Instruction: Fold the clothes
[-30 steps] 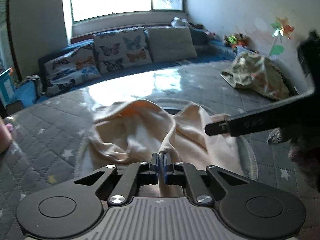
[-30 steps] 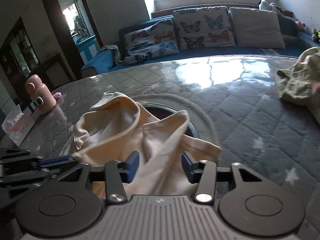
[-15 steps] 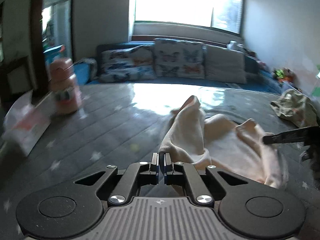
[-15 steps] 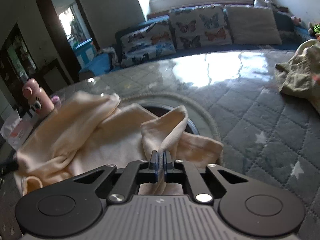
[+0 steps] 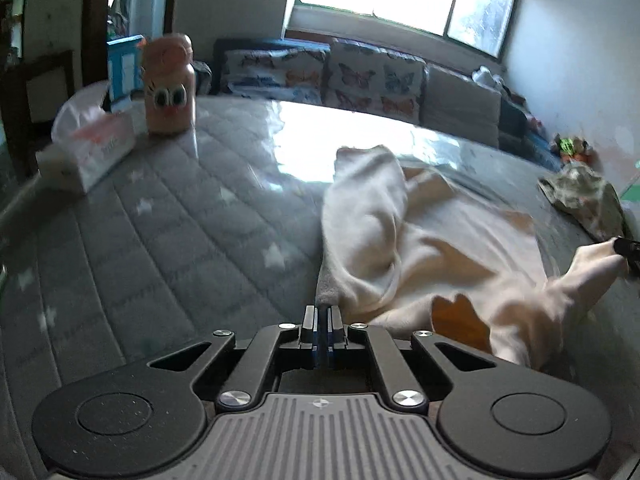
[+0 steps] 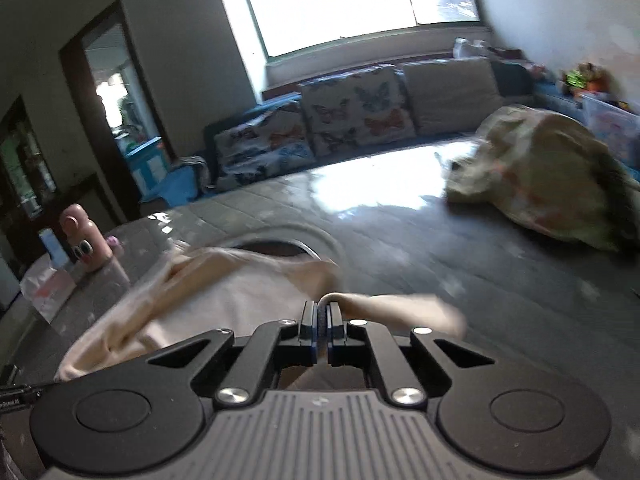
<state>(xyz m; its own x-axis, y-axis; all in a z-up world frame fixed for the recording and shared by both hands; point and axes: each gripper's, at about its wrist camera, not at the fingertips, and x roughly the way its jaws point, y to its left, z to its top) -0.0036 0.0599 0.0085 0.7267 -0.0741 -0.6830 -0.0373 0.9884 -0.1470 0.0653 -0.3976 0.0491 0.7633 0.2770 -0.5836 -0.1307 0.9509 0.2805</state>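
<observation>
Pinching soft cream garment (image 5: 404, 240) | left gripper (image 5: 321, 316), right gripper (image 6: 321, 312) jaws clamped on crumpled fabric | quilted star-print mat (image 5: 180, 232)

Two garments lie on the quilted grey table cover (image 5: 168, 240): one cream garment (image 5: 420, 248) and one crumpled olive patterned garment (image 6: 548, 176) well apart from it. Two grippers are in view, the left gripper (image 5: 321, 318) and the right gripper (image 6: 321, 316), each pinching a fold of the cream cloth. One pink bottle with cartoon eyes (image 5: 169, 84) stands beside one tissue pack (image 5: 90, 148). Along the sofa sit three butterfly-print cushions (image 6: 356, 110) and one plain beige cushion (image 6: 450, 88).
</observation>
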